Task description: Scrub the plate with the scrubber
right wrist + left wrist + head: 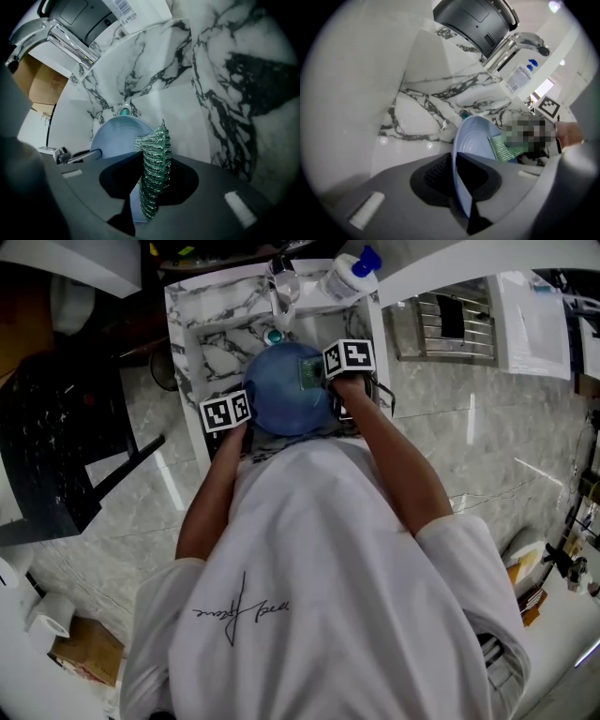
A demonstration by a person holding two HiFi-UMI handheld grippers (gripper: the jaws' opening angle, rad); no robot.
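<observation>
A light blue plate (286, 390) is held over the marble sink (217, 357). My left gripper (457, 180) is shut on the plate (471, 140), pinching its rim at the plate's left side. My right gripper (150, 187) is shut on a green scrubber (153, 168), which stands upright between the jaws and rests against the plate (115, 138). In the head view the scrubber (310, 374) lies on the plate's upper right, just below the right gripper's marker cube (349, 357). The left gripper view shows the scrubber (504, 149) pressed on the plate's inner face.
A chrome tap (282, 287) rises behind the sink, with a teal drain plug (273, 336) below it. A white bottle with a blue cap (349, 276) stands at the back right. A metal rack (450, 320) lies right of the sink.
</observation>
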